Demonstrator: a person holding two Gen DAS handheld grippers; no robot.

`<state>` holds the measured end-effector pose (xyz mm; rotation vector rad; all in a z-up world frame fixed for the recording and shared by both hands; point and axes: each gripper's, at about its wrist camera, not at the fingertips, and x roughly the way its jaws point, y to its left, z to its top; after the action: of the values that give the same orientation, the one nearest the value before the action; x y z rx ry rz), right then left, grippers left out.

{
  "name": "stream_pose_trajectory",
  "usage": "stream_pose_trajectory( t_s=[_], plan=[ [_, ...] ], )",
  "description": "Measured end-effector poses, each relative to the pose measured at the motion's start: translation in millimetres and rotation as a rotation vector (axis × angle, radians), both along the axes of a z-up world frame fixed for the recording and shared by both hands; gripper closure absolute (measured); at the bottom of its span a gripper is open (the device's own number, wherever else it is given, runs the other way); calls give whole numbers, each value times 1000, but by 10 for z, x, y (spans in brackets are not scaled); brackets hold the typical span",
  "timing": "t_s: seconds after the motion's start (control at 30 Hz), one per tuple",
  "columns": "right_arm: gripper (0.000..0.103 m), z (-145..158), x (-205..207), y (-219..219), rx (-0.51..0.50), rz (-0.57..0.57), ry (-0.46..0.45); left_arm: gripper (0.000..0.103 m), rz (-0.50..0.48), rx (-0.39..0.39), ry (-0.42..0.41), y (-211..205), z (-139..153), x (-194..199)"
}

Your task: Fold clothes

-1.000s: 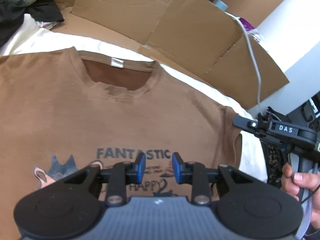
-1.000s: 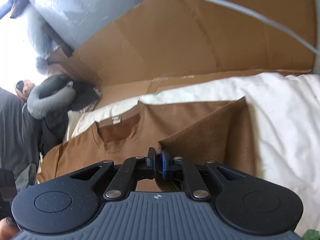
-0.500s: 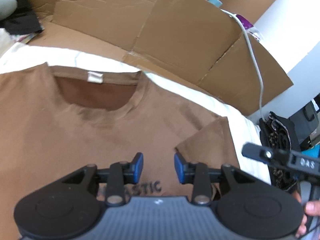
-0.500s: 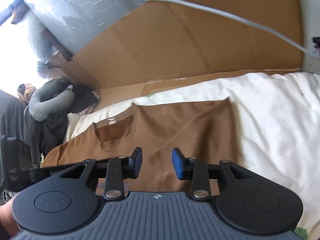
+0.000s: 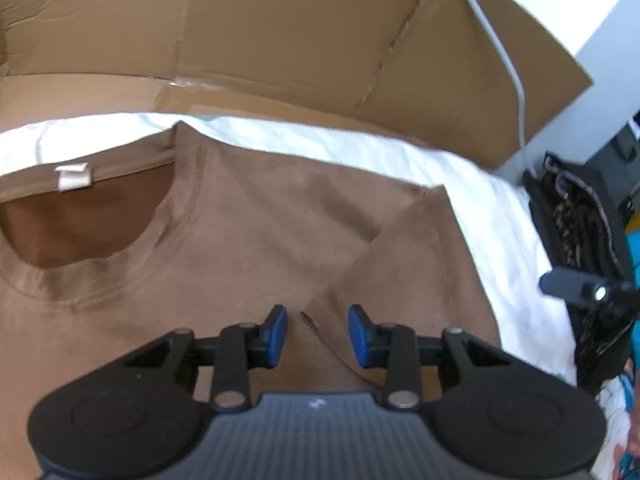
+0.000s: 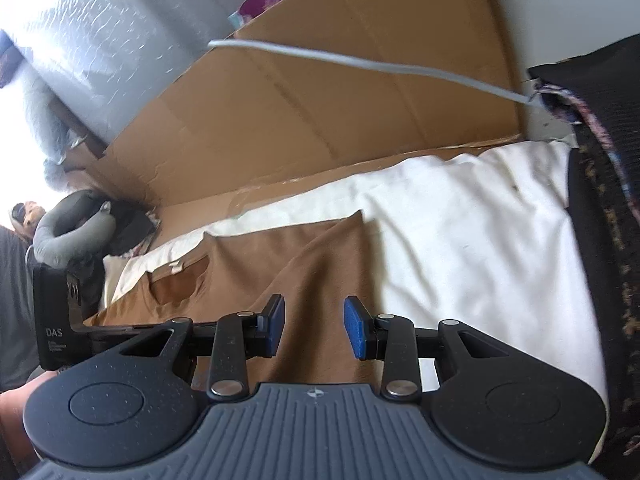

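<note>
Your left gripper [image 5: 317,335] has its blue-padded fingers [image 5: 277,334] spread apart with nothing between them; it is poised over the brown T-shirt [image 5: 248,248], directly above the hem corner of the folded-in sleeve [image 5: 408,280]. Your right gripper [image 6: 314,332] is likewise released, its fingers [image 6: 356,332] parted and empty, positioned above the right edge of the same T-shirt [image 6: 316,264], where the folded sleeve panel [image 6: 340,256] meets the bare sheet. The T-shirt lies flat, front side up, on a white sheet [image 5: 492,208] with its neckline [image 5: 80,224] and white neck label [image 5: 74,176] toward the far side; the right sleeve is turned inward across the shoulder, forming a diagonal crease. In the right wrist view the white sheet [image 6: 472,248] extends to the right of the garment as far as a dark patterned fabric [image 6: 600,220] at the edge. Flattened cardboard [image 5: 280,32] stands behind the work surface, and a grey cable [image 5: 508,64] runs across it. In the right wrist view a grey neck pillow [image 6: 68,232] rests on dark items at far left, and the black body of the left gripper, marked DAS [image 6: 54,332], is visible at the left edge.
</note>
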<state>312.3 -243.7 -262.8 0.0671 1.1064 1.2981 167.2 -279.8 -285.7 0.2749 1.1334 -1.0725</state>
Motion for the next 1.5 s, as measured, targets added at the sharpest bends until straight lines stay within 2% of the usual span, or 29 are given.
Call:
stream_pose_trajectory(
  t_s=[0.13,0.23,0.33,0.47,0.53,0.63,0.83,0.87,0.9,0.93,1.1,1.23,1.37,1.5],
  plan=[
    [68,-28,62,-24,-6,-15,-3,69,-15,29,-20,-76,-72,-9],
    [68,-43,78,-27,-11,-14,-10,69,16,-26,3,-15,-61,22],
    [68,-67,84,-25,-18,-16,-11,73,-5,-25,-5,-29,-94,26],
    [68,-92,72,-12,-28,-12,-15,76,13,-47,22,-9,-139,86],
    [68,-93,68,-6,-30,-7,-20,82,13,-50,14,-1,-141,93],
    [68,-85,73,42,-30,0,-42,82,-1,-56,-8,8,-143,72],
    [67,-52,102,386,-62,46,-113,86,-17,-48,-47,-37,-158,2],
    [65,-45,116,441,-66,53,-121,88,-29,-42,-59,-50,-149,-12],
    [61,-39,130,497,-69,60,-128,96,-41,-36,-69,-62,-141,-24],
    [57,-35,145,549,-72,70,-132,98,-44,-35,-64,-62,-132,-20],
    [57,-18,200,809,-101,120,-164,99,-37,-72,-60,8,-11,-36],
    [57,-16,260,1064,-136,114,-186,99,-48,-111,-41,76,123,-78],
    [57,-97,272,1390,-216,160,-175,100,-57,-138,-36,150,244,-125],
    [57,-161,238,1586,-272,167,-219,100,-63,-150,-25,211,332,-116]
  ],
)
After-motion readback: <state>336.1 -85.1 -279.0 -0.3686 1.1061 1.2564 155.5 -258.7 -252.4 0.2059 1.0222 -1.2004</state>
